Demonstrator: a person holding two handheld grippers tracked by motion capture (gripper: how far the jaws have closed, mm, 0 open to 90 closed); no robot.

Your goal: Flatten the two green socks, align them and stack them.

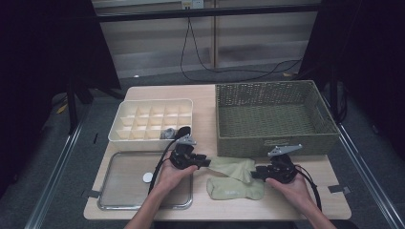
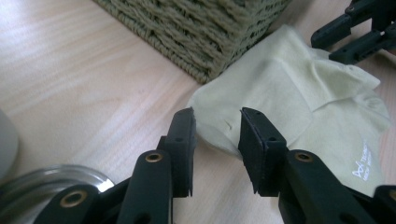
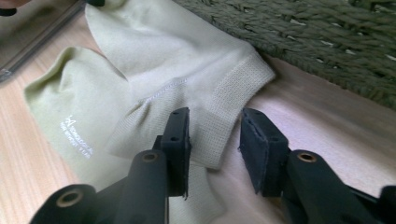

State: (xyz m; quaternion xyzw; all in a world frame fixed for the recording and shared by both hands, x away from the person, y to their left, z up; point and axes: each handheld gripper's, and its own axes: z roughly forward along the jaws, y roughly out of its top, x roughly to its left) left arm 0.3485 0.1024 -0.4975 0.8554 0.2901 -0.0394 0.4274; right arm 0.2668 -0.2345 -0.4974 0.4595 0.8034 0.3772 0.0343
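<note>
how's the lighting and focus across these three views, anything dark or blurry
High view: dim, surroundings nearly black, table lit. Left gripper view: bright, socks sharp, the near jaws soft. Right gripper view: socks crisp, basket slightly soft, pale glare on the wood.

The basket point(image 1: 274, 119) walls off the bench point(image 1: 334, 202) behind the socks point(image 1: 234, 179). Bare bench lies open right of the basket's front, while the tray point(image 1: 138, 202) lies to its left.
</note>
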